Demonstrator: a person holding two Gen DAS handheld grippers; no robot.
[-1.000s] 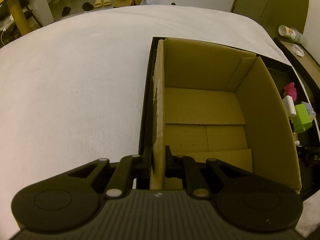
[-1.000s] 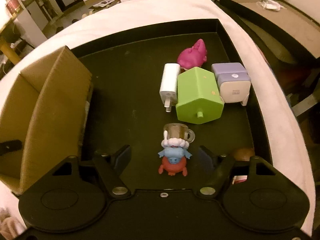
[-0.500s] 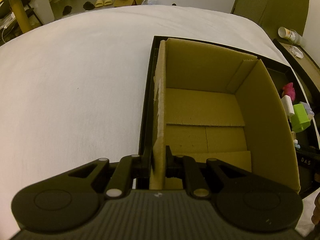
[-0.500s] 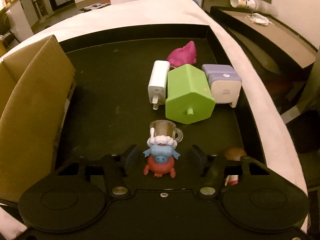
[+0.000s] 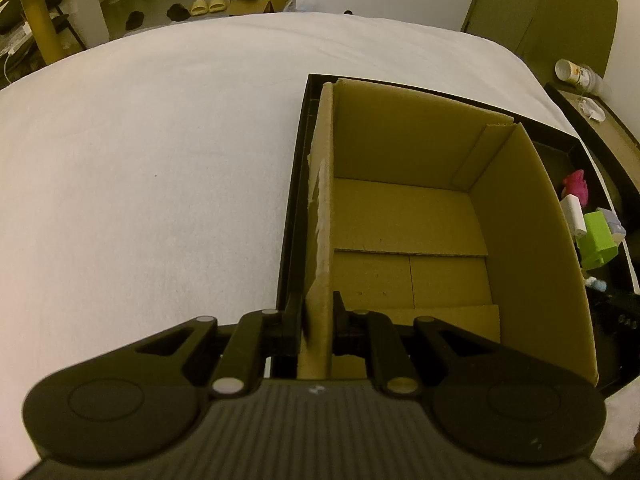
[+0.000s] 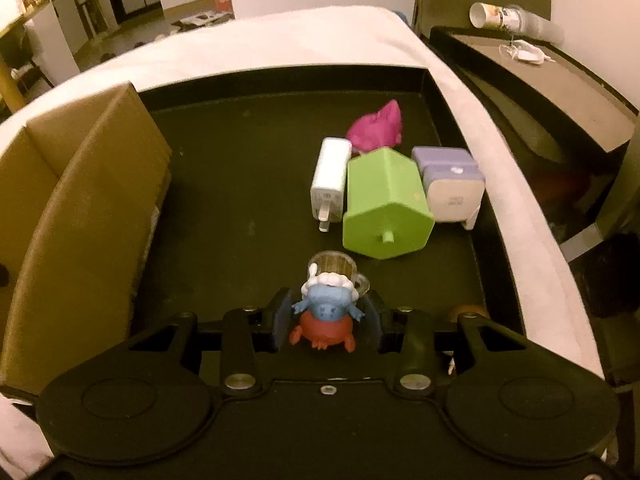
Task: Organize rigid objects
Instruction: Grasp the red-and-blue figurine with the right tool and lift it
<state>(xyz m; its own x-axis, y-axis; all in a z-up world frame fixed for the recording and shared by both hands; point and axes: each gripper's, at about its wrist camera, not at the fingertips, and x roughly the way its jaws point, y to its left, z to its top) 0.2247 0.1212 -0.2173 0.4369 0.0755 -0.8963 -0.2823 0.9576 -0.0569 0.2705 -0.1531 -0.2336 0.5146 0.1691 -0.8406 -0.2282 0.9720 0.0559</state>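
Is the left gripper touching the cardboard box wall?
Touching. The left wrist view shows the left gripper with jaws clamped on the cardboard box wall, no gap either side.

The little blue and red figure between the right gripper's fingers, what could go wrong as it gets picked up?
The right gripper is closing around the blue and red figure, whose rounded body could slip or tip. A clear mini mug touches its far side and may get knocked or dragged along. The left gripper pinches only the cardboard box wall, which could flex or tear.
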